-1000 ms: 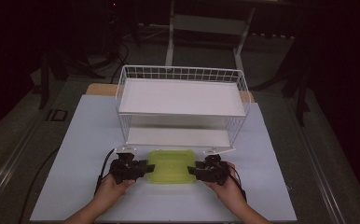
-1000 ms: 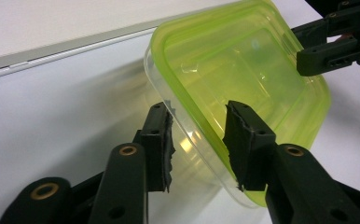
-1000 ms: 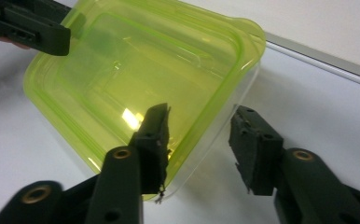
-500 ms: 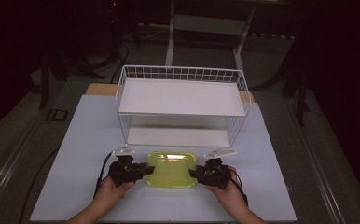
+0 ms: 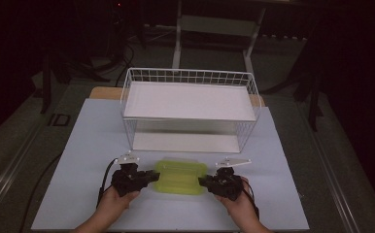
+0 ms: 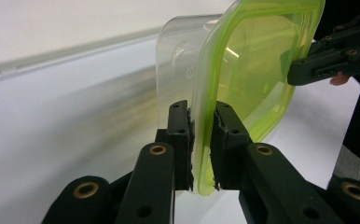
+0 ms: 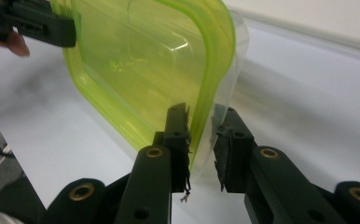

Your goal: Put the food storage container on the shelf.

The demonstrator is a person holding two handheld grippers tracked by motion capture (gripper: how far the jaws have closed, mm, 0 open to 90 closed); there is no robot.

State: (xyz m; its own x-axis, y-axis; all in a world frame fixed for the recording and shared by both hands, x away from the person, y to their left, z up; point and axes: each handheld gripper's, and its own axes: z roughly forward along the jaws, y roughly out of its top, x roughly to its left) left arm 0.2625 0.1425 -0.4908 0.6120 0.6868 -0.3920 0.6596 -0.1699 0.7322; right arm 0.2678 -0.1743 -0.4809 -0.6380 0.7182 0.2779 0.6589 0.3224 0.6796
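Both tongs' jaws have just been closing on the container's end rims. Left tongs point(image 6: 202, 140) clamp the green-lidded container point(image 5: 180, 176) at 9 o'clock; right tongs point(image 7: 201, 140) straddle the 3 o'clock rim with a gap showing, not yet pinching. A two-ended hold for a level lift. Container sits on the counter point(image 5: 88, 145), wire basket point(image 5: 190, 77) at 12.

I see a white wire basket point(image 5: 190, 109) with two white shelves standing at the far half of my pale worktop point(image 5: 88, 141); dark floor and stands lie behind.
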